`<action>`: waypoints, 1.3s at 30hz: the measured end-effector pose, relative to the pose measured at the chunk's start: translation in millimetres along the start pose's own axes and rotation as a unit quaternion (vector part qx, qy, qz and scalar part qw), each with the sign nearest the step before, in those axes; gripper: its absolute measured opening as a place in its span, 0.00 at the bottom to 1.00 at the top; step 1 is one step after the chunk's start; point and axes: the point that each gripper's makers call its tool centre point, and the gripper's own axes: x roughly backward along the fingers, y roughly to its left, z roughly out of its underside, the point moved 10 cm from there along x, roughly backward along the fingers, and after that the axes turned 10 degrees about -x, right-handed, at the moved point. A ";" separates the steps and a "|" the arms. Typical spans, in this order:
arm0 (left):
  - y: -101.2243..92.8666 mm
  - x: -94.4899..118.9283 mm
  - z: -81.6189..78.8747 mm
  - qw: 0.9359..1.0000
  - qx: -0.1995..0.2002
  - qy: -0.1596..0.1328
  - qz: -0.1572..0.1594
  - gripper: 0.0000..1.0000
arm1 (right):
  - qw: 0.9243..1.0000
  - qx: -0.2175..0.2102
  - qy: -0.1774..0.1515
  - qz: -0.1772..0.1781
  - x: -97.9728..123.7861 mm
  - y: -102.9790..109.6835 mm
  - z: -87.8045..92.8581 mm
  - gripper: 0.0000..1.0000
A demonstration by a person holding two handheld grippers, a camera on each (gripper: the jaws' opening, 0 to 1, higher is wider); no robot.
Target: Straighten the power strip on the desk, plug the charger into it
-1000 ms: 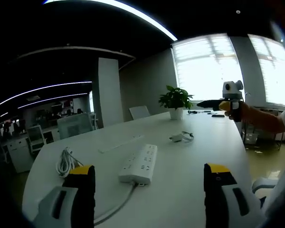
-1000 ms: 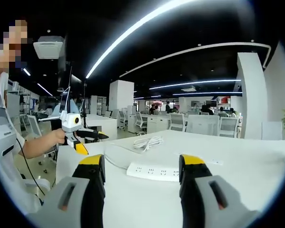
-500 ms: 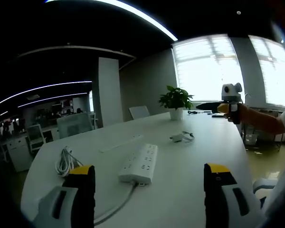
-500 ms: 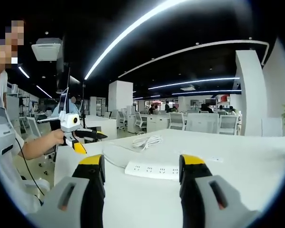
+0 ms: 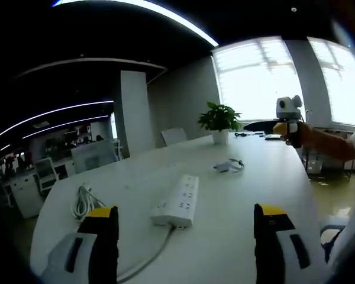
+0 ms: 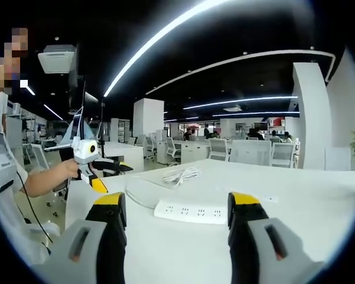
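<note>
Hovering above the counter (image 5: 236, 236) with jaws spread wide and nothing between them, the left gripper (image 5: 186, 236) looks poised to reach the power strip (image 5: 177, 200), which lies askew near the middle with its cord (image 5: 148, 259) trailing toward the camera. The right gripper (image 6: 177, 228), equally wide and empty, faces the strip's long side. The charger (image 5: 228, 167) sits well beyond, near a potted plant (image 5: 220, 121), probably left for later

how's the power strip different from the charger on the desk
The power strip is a long flat bar with rows of sockets; the charger is a small block with a looped cord. The power strip lies near the left hand-held gripper; the charger sits farther off, toward the plant. Both are white, lying unplugged on the desk.
</note>
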 end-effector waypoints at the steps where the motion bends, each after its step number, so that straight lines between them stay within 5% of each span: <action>1: -0.1 -2.4 1.1 1.000 0.002 0.002 0.001 0.96 | 1.000 0.000 -0.001 -0.001 0.4 0.4 0.2 0.69; 39: 13.9 -73.6 41.1 0.999 0.047 0.024 0.005 0.96 | 1.000 -0.025 0.015 -0.004 -13.3 -31.6 21.0 0.68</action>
